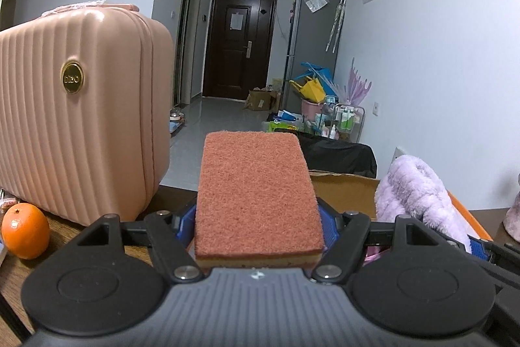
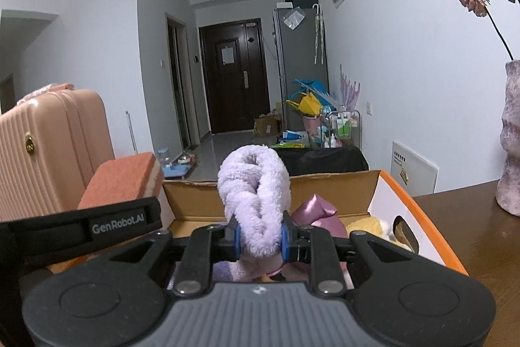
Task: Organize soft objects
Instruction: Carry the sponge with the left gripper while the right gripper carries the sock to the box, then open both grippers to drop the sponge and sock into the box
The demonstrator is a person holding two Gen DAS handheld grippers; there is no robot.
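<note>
Left wrist, left claw [image 1: 258, 230] gripping sponge [image 1: 256, 194], right claw [image 2: 260, 238] pinching lilac towel [image 2: 256, 197]

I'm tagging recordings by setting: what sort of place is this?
Most likely a lived-in flat, seen from a wooden table: a dark entrance door ends a tiled hallway, a fridge stands beside it, and a pink suitcase sits on the table.

Table [image 2: 461, 217]: suitcase [image 1: 81, 119], orange [image 1: 25, 231], box [image 2: 357, 187], vase [image 2: 510, 145].

Vase [image 2: 510, 139] cut off at right edge; box [image 2: 269, 194] contents mostly hidden behind towel [image 2: 256, 197].
</note>
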